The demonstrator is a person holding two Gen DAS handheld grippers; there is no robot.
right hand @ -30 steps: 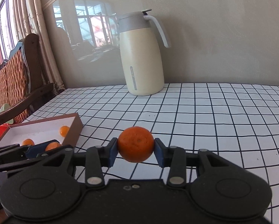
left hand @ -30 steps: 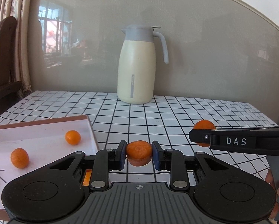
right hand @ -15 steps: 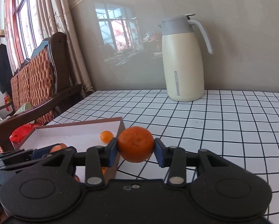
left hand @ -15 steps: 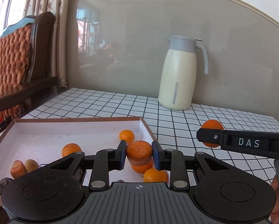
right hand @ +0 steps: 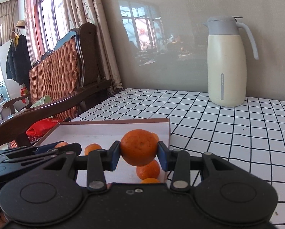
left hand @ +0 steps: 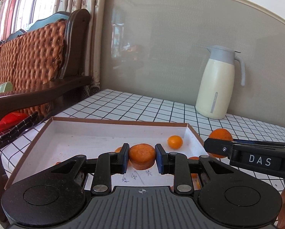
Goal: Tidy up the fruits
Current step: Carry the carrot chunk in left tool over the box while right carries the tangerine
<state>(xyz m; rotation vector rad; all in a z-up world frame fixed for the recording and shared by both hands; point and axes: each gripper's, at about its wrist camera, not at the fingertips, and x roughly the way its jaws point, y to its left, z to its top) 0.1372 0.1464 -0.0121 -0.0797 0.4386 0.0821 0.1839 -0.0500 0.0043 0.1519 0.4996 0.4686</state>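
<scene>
Orange fruit in both grippers. Left gripper [left hand: 142, 159] is clamping a flattened orange piece [left hand: 142, 156] between its blue pads [left hand: 124, 158], hanging over the near part of the box [left hand: 108, 121], a shallow white-lined cardboard tray with brown rim sitting on the checked tablecloth [left hand: 155, 106]. Right gripper [right hand: 139, 156] is pinching a round mandarin [right hand: 139, 147], sitting above the box's right side near its right wall; in the left wrist view that same gripper is showing side-on at right, lettered DAS, fruit just beyond the box's right edge.

Loose fruit lying in the box: one small orange [left hand: 174, 142] near the far right corner, more partly hidden behind the left fingers; right wrist view is showing one below the held mandarin [right hand: 148, 169], another at the box's near edge [right hand: 149, 180], one further left [right hand: 92, 148]. Handwriting on the box floor is showing under the left gripper, unreadable.

Cream jug [right hand: 227, 63] with grey lid is standing upright at the back of the table, well apart from the box. Wooden bench [left hand: 37, 57] with woven back is standing left of the table
</scene>
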